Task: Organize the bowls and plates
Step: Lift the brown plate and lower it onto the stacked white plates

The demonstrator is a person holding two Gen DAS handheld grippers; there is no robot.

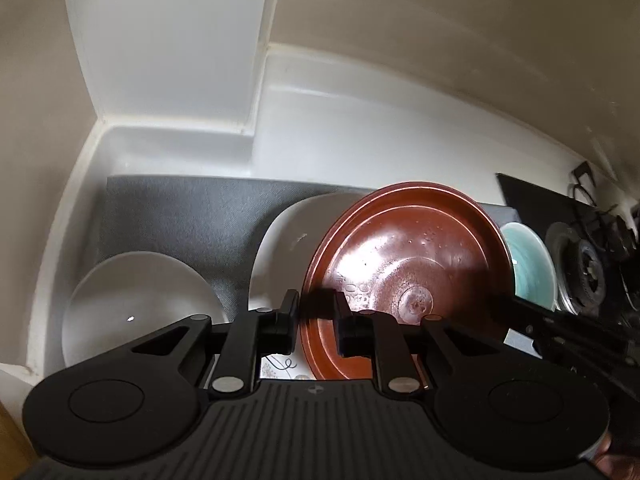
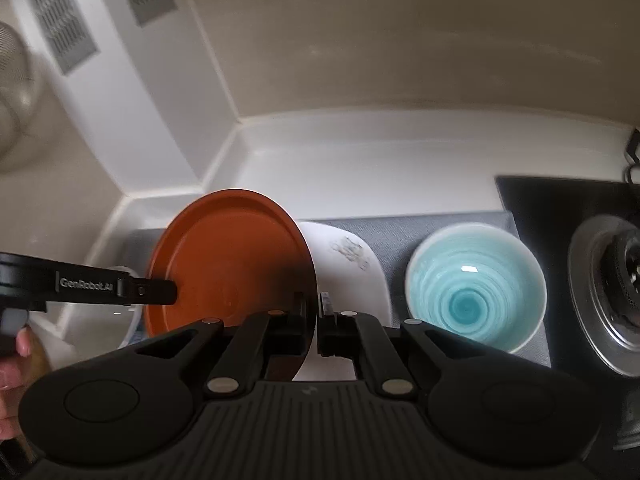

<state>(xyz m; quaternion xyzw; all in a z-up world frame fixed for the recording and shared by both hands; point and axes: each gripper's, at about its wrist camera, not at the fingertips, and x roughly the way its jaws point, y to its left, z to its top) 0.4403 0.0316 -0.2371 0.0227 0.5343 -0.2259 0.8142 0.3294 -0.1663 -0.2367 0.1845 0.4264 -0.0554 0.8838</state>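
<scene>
plate (image 2: 228,256): centre-left of the right wrist view, tilted up on edge, above the mat
left gripper (image 2: 160,290): reaches in from the left edge of that view, its tip on the plate's left rim
right gripper (image 2: 314,316): lower centre, at the plate's right rim
mat (image 1: 180,216): middle of the left wrist view, on the counter (image 1: 360,128), in front of the wall (image 1: 440,20)
shallow dish (image 2: 352,264): on the mat, behind and right of the plate
ringed bowl (image 2: 476,280): on the mat, right of the shallow dish
plain bowl (image 1: 136,304): lower left of the left wrist view, left of the plate
stove burner (image 2: 616,292): right edge, right of the mat
</scene>
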